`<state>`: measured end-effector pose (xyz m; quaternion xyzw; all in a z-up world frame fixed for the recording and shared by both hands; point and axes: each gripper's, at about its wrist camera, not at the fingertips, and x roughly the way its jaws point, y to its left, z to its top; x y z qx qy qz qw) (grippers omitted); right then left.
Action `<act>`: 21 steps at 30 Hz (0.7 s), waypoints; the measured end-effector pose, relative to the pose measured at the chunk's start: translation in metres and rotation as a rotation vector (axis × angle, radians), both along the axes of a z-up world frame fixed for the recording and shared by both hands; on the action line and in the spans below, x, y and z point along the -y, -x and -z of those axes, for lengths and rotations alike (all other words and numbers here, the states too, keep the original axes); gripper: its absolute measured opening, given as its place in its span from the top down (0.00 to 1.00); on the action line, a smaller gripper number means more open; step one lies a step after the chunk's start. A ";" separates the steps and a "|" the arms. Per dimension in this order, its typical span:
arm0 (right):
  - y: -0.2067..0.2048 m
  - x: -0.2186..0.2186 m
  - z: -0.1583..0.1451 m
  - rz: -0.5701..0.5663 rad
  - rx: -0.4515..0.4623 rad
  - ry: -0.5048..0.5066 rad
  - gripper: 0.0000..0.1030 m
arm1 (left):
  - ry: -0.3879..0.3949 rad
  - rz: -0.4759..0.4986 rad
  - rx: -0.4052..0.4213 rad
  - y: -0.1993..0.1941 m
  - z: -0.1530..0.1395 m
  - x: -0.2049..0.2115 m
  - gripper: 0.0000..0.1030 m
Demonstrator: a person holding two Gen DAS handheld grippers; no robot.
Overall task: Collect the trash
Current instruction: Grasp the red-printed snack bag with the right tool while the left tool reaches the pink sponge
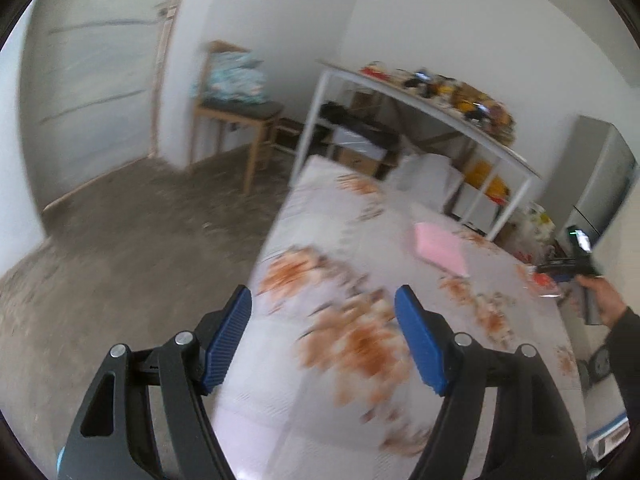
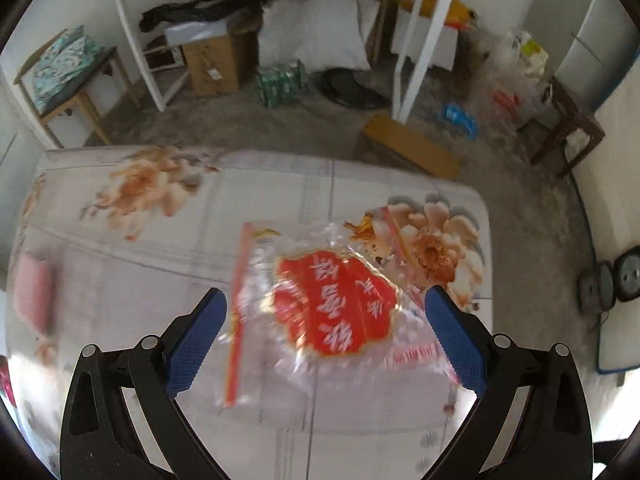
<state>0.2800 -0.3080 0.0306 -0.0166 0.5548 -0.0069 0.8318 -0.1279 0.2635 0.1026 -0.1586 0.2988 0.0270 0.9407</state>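
Motion blur smears the plastic wrapper [image 2: 320,312], its print perhaps unreadable.

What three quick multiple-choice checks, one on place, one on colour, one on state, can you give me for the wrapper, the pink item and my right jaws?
1. Where does the clear plastic wrapper lie?
A. on the floral tabletop
B. on the concrete floor
C. on the wooden chair

2. What colour is the wrapper's big label?
A. green
B. red
C. black

3. How do the jaws of the right gripper stand?
A. closed on the wrapper
B. closed on the pink item
C. open above the wrapper

Key: 1 A, the wrapper rests flat on the floral tabletop. 2 B, a red patch with white characters fills its middle. 3 C, both blue pads stand apart with the wrapper seen between them, untouched; the pink item lies elsewhere on the tabletop.
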 end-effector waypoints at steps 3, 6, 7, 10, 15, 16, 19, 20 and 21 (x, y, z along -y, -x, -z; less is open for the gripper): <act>-0.003 0.005 0.011 -0.001 -0.019 -0.018 0.08 | -0.020 0.056 0.019 -0.022 -0.011 0.021 0.28; 0.003 0.005 0.019 -0.028 -0.044 -0.057 0.10 | -0.029 0.128 0.020 -0.060 -0.018 0.050 0.23; 0.005 0.005 0.020 -0.037 -0.034 -0.056 0.11 | -0.032 0.147 0.016 -0.069 -0.019 0.056 0.22; 0.012 0.003 0.014 -0.054 0.000 -0.056 0.19 | -0.037 0.218 -0.016 -0.111 -0.015 0.085 0.22; 0.029 -0.003 0.000 -0.094 0.036 -0.058 0.62 | -0.001 0.303 -0.139 -0.197 0.017 0.127 0.22; 0.032 -0.004 -0.001 -0.103 0.039 -0.055 0.64 | -0.007 0.312 -0.160 -0.214 0.024 0.136 0.22; 0.037 -0.002 -0.002 -0.109 0.051 -0.091 0.81 | -0.062 0.334 -0.217 -0.255 0.039 0.161 0.22; 0.040 0.000 -0.004 -0.109 0.063 -0.106 0.85 | -0.070 0.341 -0.233 -0.263 0.044 0.165 0.22; 0.041 -0.001 -0.006 -0.115 0.073 -0.107 0.88 | -0.083 0.341 -0.248 -0.276 0.048 0.171 0.21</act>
